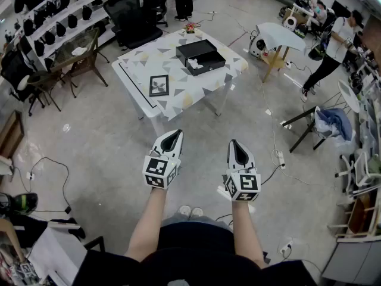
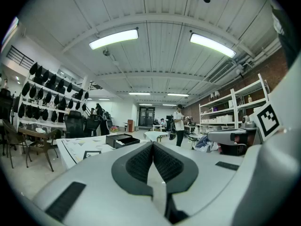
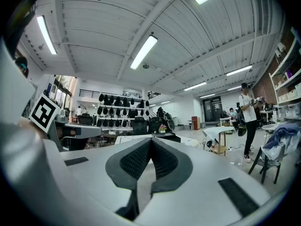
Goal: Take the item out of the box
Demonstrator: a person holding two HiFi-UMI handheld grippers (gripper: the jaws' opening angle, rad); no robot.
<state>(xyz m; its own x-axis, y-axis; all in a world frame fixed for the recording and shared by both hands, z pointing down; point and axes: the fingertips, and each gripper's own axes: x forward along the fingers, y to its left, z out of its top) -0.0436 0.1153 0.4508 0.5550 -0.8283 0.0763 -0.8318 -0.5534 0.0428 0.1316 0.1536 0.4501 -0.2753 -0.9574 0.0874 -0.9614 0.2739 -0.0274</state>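
Workshop floor — left gripper, right gripper closed, empty, well short of box.

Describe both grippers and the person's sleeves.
Left gripper and right gripper match: white tapered shells, black ribbed pads, each with a cube of black-and-white square markers. No cables show. Forearms are unsleeved; clothing is dark.

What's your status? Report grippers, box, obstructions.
Left gripper, right gripper shut, empty, well short of white patterned-cloth table. Open black rectangular box on it, something white inside. Black-framed picture lies nearer than box.
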